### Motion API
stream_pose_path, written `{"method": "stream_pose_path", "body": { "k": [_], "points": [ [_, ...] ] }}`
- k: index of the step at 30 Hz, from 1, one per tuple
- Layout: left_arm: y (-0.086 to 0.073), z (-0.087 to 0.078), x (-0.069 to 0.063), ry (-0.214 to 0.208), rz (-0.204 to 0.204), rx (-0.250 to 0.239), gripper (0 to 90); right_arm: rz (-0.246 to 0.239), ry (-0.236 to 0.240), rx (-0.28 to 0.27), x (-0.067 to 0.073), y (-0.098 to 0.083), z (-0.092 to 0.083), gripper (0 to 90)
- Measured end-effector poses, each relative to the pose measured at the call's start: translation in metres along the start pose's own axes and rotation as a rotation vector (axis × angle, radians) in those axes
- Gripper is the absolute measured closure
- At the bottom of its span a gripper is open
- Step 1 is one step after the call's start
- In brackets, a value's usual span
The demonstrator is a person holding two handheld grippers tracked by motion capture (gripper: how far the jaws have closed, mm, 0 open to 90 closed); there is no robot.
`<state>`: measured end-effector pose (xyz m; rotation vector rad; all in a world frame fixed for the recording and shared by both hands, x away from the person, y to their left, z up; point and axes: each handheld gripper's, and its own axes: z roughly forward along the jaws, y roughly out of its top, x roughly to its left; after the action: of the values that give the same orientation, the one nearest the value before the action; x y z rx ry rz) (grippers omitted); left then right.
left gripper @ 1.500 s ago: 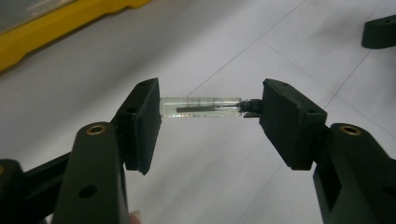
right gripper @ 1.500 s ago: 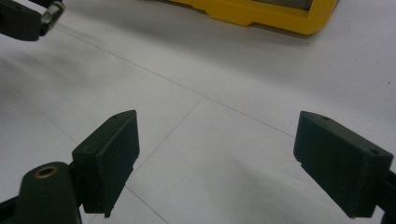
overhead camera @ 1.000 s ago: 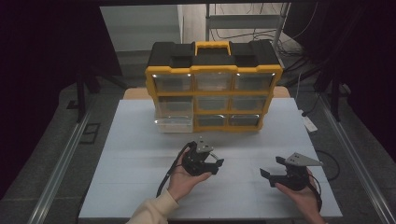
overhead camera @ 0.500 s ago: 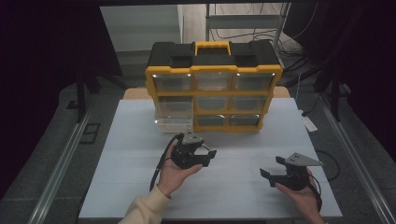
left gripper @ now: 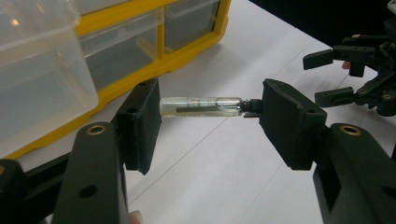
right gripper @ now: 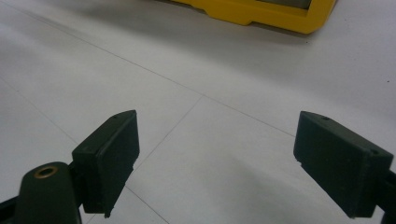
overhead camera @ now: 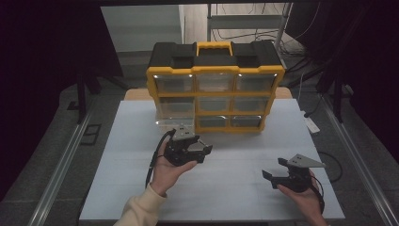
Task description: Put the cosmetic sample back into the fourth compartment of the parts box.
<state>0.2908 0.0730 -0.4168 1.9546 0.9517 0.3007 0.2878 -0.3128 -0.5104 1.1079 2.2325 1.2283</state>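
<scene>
A small clear glass vial (left gripper: 201, 105) with a dark cap is clamped end to end by my left gripper (left gripper: 210, 112), which is shut on it. In the high view the left gripper (overhead camera: 203, 153) hovers over the white table just in front of the yellow and black drawer organizer (overhead camera: 214, 94). A clear drawer (overhead camera: 174, 115) sticks out of the organizer's lower left; in the left gripper view that drawer (left gripper: 37, 70) is close at the upper left. My right gripper (overhead camera: 274, 168) rests low at the right, open, and nothing lies between the right gripper's (right gripper: 215, 158) pads.
The white table (overhead camera: 235, 193) stretches between the two hands and toward the front edge. The organizer has several clear drawers and a yellow handle (overhead camera: 214, 45) on top. Metal rails run along both sides of the table, and cables (overhead camera: 329, 160) lie at the right.
My left hand has lifted and moved a little left and away, toward the pulled-out drawer, with the vial still clamped. The right hand has stayed where it was.
</scene>
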Motion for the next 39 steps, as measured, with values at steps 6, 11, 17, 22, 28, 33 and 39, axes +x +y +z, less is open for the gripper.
{"method": "stream_pose_path", "body": {
  "k": [6, 11, 17, 22, 28, 33, 39],
  "points": [
    [0.003, -0.013, 0.004, -0.005, 0.013, -0.026, 39.9, 0.001, -0.002, 0.001, 0.0, 0.0, -0.001, 15.1],
    [0.005, -0.026, 0.008, -0.003, 0.034, -0.048, 39.9, -0.003, -0.01, 0.001, -0.001, -0.001, -0.001, 15.2],
    [0.008, -0.036, 0.01, -0.004, 0.038, -0.073, 39.9, 0.0, -0.014, 0.003, 0.0, -0.001, -0.001, 15.2],
    [0.013, -0.044, 0.01, 0.0, 0.046, -0.091, 39.9, 0.0, -0.017, 0.002, -0.001, -0.001, -0.001, 15.2],
    [0.019, -0.052, 0.014, -0.004, 0.047, -0.099, 39.9, 0.005, -0.019, -0.001, -0.002, -0.001, -0.001, 15.2],
    [0.028, -0.058, 0.017, -0.003, 0.047, -0.112, 39.9, -0.004, -0.012, 0.003, -0.002, 0.0, 0.001, 15.2],
    [0.034, -0.063, 0.021, 0.004, 0.048, -0.118, 39.9, -0.002, -0.004, 0.002, -0.001, 0.001, 0.002, 15.2]
  ]
}}
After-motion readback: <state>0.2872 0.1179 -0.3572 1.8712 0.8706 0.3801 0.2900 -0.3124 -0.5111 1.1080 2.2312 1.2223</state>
